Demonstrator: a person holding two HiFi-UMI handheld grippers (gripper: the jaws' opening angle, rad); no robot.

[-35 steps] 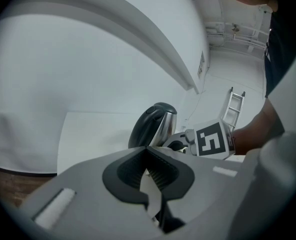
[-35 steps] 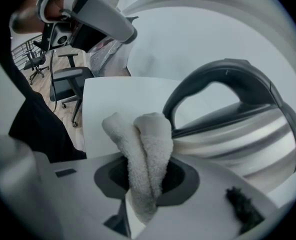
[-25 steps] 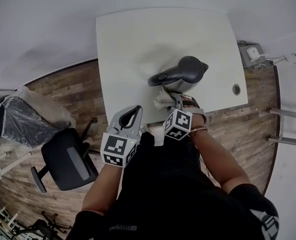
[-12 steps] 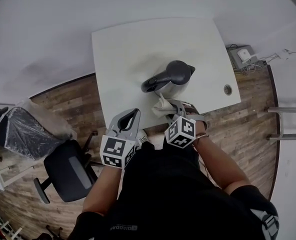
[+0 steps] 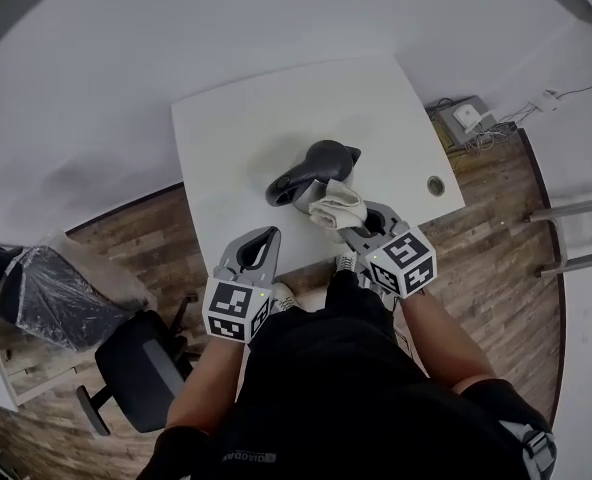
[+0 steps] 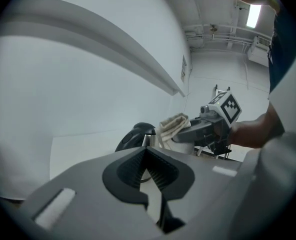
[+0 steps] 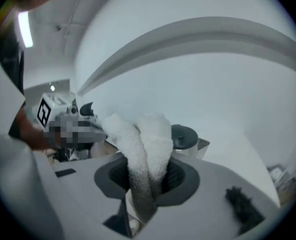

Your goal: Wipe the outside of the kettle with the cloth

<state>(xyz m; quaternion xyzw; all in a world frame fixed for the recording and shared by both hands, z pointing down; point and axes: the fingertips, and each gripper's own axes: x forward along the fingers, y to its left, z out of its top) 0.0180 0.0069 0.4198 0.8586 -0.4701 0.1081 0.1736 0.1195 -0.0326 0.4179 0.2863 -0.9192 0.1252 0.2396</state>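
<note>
A steel kettle point(image 5: 311, 173) with a black lid and handle stands on the white table point(image 5: 236, 138), near its front edge. My right gripper point(image 5: 348, 220) is shut on a folded cream cloth point(image 5: 338, 206), which lies against the kettle's near right side. In the right gripper view the cloth point(image 7: 145, 144) bulges up between the jaws and the kettle point(image 7: 185, 136) stands just behind it. My left gripper point(image 5: 264, 238) hovers over the table's front edge, left of the kettle, shut on nothing. The left gripper view shows the kettle point(image 6: 135, 136), the cloth point(image 6: 172, 126) and the right gripper point(image 6: 188, 132).
A round cable hole point(image 5: 436, 184) sits in the table's right corner. A white wall runs behind the table. On the wooden floor are a black office chair point(image 5: 141, 368), a plastic-wrapped chair point(image 5: 56, 293), a power box point(image 5: 466, 116) and a metal frame point(image 5: 576, 238).
My right gripper has swung to the right with the cloth, from the kettle's near side round to its right side. The left gripper has stayed roughly in place.
</note>
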